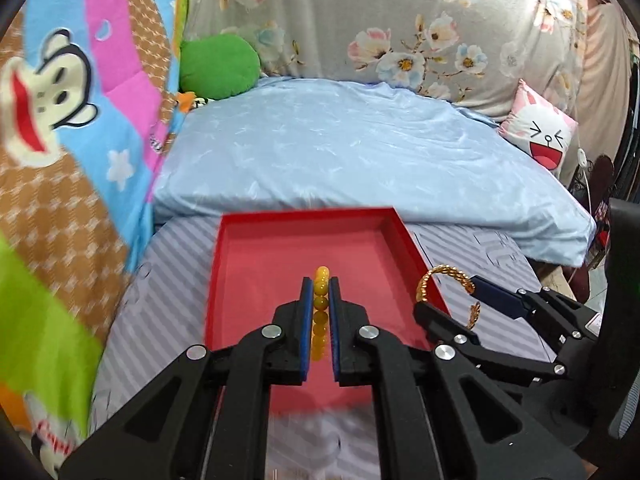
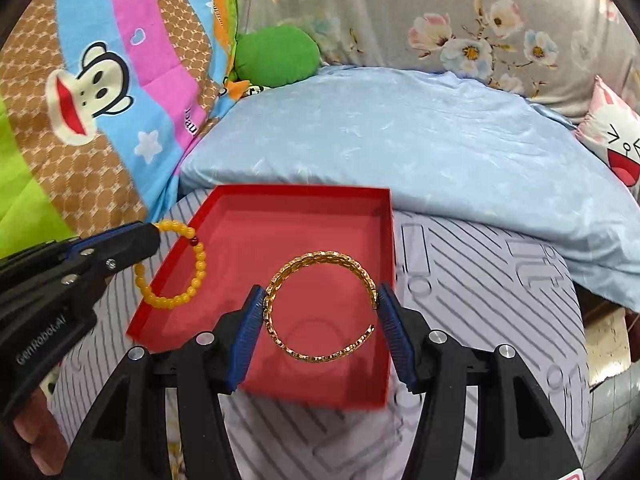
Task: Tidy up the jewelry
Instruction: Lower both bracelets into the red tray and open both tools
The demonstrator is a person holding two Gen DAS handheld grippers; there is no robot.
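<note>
Two tongs | left tongs (image 1: 320, 308): round amber beads (image 1: 321, 286); right tongs (image 2: 320, 312): braided gold bangle (image 2: 320, 312)

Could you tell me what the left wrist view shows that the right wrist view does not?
Only the left wrist view shows the yellow bead bracelet edge-on, pinched between the left gripper fingers, and a black chair at the right edge.

Only the right wrist view shows the bead bracelet's full loop with its one dark red bead, the gold bangle as an open cuff spanning the right gripper, and a fingertip on the left handle.

Both show the red tray, blue pillow, green cushion and rabbit cushion.
</note>
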